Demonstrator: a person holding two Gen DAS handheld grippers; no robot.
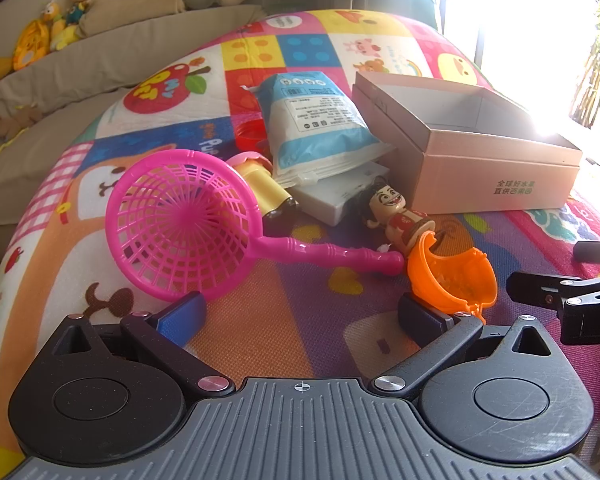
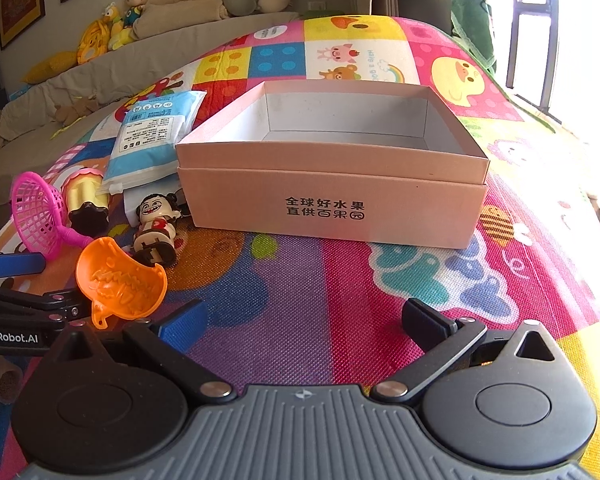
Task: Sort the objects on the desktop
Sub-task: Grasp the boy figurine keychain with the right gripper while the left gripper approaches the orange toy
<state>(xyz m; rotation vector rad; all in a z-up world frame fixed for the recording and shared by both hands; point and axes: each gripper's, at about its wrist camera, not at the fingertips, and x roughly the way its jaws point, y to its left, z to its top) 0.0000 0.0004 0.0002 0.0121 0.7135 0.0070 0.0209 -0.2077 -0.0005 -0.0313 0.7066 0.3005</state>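
The pink box (image 2: 332, 196) sits open with bare play mat (image 2: 320, 288) before it; toys crowd its left side; the left tool (image 1: 300, 312) and right tool (image 2: 304, 320) are spread wide, pinching nothing.

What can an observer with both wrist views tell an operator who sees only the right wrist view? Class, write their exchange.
Operator: Is anything under the blue and white pouch?
Observer: Yes. In the left wrist view the blue and white pouch lies partly on a flat white box.
Operator: How long is the pink strainer's handle?
Observer: The pink strainer has a handle reaching right to the orange scoop.
Operator: Anything behind the pouch?
Observer: A red piece shows at its left edge; I cannot tell what it is.
Operator: And the left gripper?
Observer: The left gripper has its jaws wide apart, with nothing between them.
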